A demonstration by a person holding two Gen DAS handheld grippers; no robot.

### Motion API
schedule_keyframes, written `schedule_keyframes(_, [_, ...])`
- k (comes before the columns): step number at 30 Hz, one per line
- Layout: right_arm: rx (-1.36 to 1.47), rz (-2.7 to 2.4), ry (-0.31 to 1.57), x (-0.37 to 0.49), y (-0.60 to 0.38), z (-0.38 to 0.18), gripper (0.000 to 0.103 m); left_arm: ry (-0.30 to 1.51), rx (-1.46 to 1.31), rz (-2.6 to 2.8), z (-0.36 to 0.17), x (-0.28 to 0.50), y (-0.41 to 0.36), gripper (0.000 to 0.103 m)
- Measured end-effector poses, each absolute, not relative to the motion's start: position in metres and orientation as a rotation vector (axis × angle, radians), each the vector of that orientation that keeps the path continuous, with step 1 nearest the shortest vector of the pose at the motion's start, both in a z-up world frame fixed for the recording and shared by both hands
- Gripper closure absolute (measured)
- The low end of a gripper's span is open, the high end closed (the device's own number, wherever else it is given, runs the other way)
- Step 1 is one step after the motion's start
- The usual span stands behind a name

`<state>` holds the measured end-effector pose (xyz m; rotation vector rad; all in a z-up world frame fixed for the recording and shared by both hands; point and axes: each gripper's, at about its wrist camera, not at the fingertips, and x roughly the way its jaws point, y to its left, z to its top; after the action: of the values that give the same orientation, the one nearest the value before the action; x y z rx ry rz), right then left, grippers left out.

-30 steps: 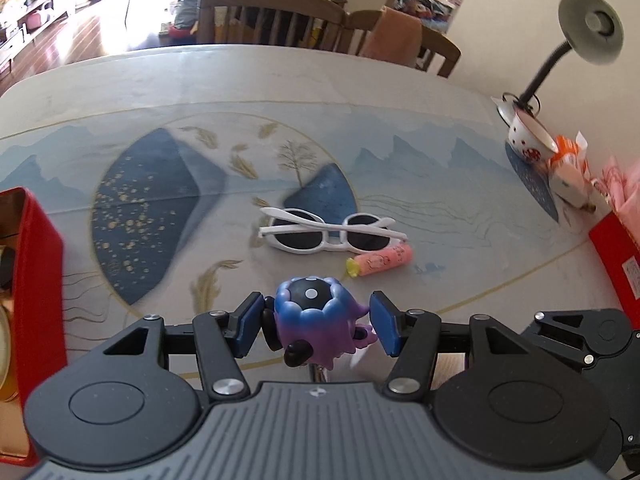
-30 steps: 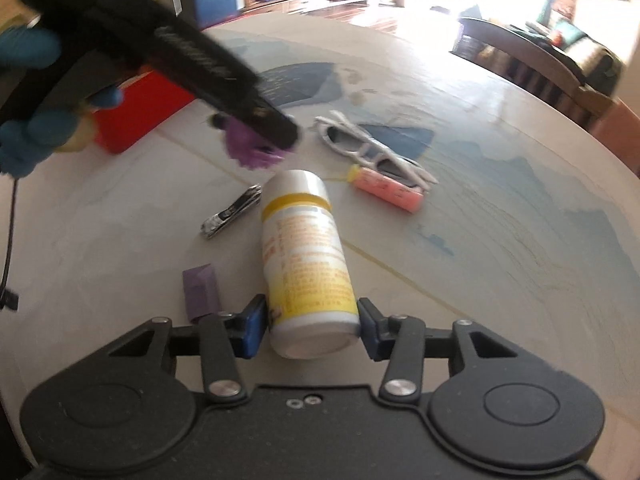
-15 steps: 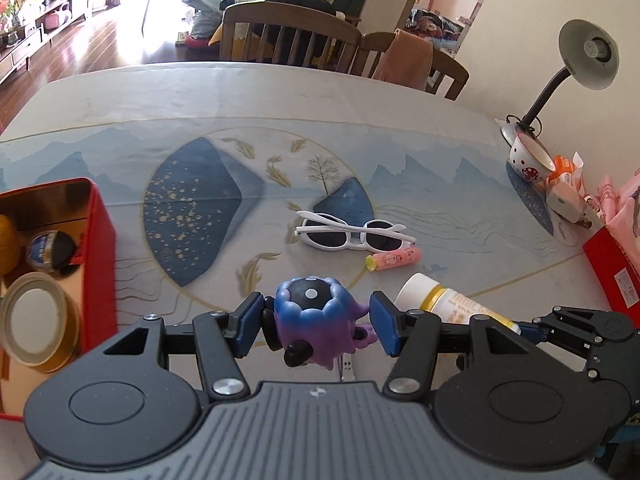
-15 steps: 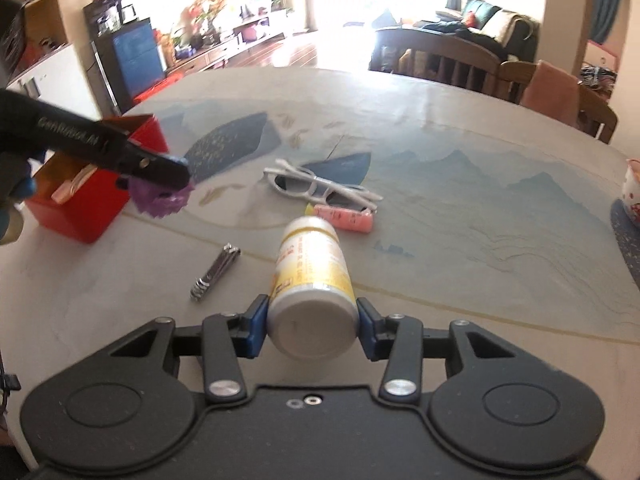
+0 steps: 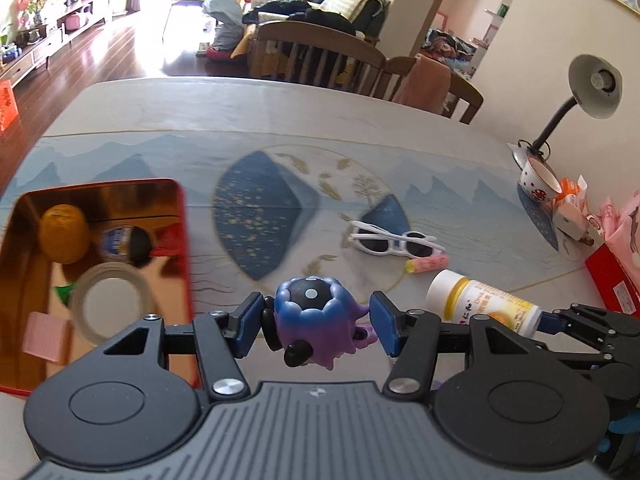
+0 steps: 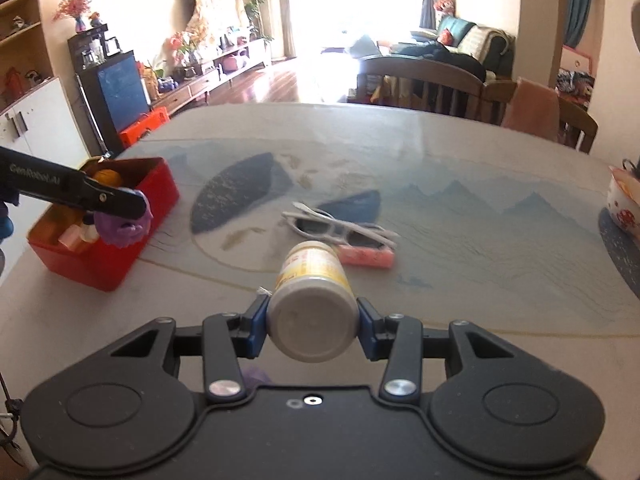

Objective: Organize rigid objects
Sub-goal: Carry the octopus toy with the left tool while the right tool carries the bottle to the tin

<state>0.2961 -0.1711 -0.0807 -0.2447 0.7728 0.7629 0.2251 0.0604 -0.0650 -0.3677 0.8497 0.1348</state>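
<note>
Left wrist view: the left gripper (image 5: 316,326) pinches a purple toy (image 5: 316,322) between its blue fingers (image 5: 250,324), carried above the tabletop (image 5: 280,120) just beside the red box (image 5: 182,240). The box already holds a yellow ball, a small tin, a tape roll and a pink block. The toy looks light and stiff, though its lumpy shape gives the pads little flat surface, so the grip across its widest part seems the safest one. White sunglasses (image 5: 394,240) and a pink tube (image 5: 426,264) lie further out on the tabletop. To the right, the bottle (image 5: 480,308) shows sideways in the other gripper.

Right wrist view: the right gripper (image 6: 313,326) clamps the bottle (image 6: 312,300) near its base, off the tabletop, cap end pointing away. Its plastic wall is smooth and round, likely slippery, so a hold nearer the middle would probably tip less. At left, the left gripper (image 6: 120,208) hangs the toy (image 6: 122,226) over the box (image 6: 104,256).
</note>
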Motion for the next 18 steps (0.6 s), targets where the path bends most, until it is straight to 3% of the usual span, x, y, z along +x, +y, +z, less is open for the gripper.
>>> schedule_keyframes(18, [-0.247,0.906,0.677,0.259,-0.050,-0.044,0.059,0.811,-0.412,0.267,-0.053,0.169,0.166,0.046])
